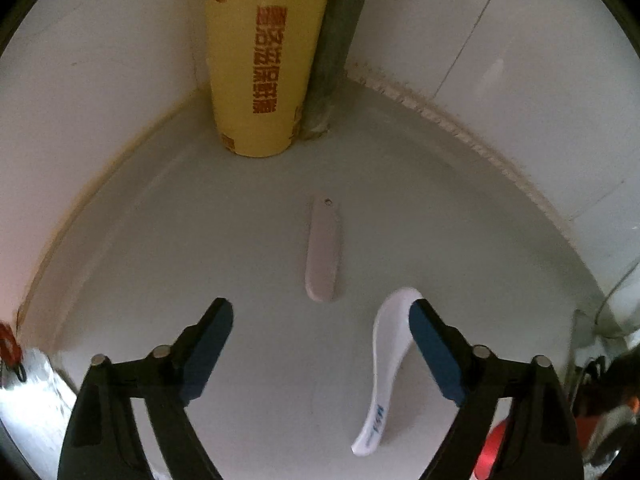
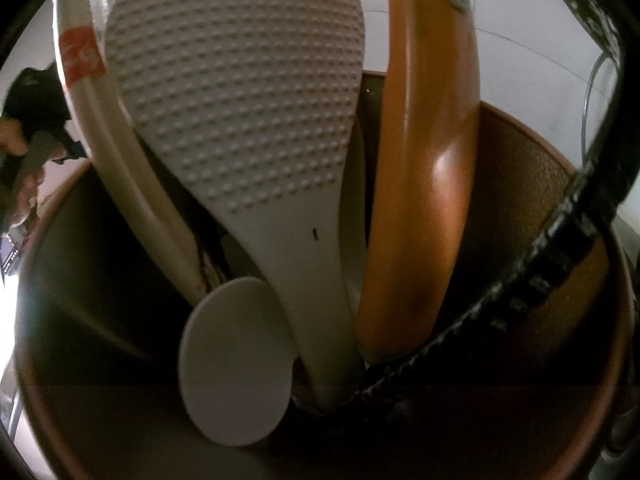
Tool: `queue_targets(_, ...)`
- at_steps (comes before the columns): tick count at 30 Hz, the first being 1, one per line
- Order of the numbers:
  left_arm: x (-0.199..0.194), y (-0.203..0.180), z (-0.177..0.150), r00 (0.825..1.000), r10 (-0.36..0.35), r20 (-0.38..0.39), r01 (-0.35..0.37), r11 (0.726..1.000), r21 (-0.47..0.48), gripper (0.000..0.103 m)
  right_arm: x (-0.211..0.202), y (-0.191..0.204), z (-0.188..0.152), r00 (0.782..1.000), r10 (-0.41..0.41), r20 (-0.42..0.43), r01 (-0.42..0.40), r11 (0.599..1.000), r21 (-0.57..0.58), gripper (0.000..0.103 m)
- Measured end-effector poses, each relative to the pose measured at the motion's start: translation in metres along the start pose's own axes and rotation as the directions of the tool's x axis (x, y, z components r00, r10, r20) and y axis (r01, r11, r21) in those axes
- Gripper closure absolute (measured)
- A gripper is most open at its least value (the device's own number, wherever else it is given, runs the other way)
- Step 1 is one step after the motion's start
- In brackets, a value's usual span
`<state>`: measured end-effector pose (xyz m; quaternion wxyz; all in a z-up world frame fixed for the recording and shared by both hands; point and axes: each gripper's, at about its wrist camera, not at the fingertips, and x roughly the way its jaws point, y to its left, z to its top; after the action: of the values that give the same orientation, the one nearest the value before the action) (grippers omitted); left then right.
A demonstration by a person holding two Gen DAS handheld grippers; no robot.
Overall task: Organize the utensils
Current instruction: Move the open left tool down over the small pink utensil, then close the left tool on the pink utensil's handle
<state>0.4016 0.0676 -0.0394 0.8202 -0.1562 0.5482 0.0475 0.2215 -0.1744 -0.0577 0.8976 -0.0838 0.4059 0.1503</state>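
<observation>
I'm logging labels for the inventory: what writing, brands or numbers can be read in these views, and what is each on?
Yellow roll: columns of red-brown printed characters, too blurred to read.
White spoon: a short blue handwritten mark near the handle end, not legible.
White handle in the brown holder: orange label with white print, blurred, unreadable.
Nothing else bears text; no line can be quoted with confidence.

Left gripper [image 1: 322,322] jaws wide apart
</observation>
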Motion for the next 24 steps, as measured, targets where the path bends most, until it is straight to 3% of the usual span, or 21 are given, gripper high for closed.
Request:
queue_targets(7, 0.036, -0.005, 0.029, 0.995, 0.072, -0.068, -0.071, 0.997, 0.023, 0.035, 0.004, 0.005, 0.002, 1.000, -0.007, -0.006, 0.007, 1.000, 0.009, 0.012)
queue_targets(24, 0.087, -0.019, 0.062, 0.977, 0.155, -0.144, -0.151, 0.988, 0.043, 0.056, 0.000, 0.004, 0.006, 1.000, -0.008, -0.015, 0.008, 1.000, 0.006, 0.012)
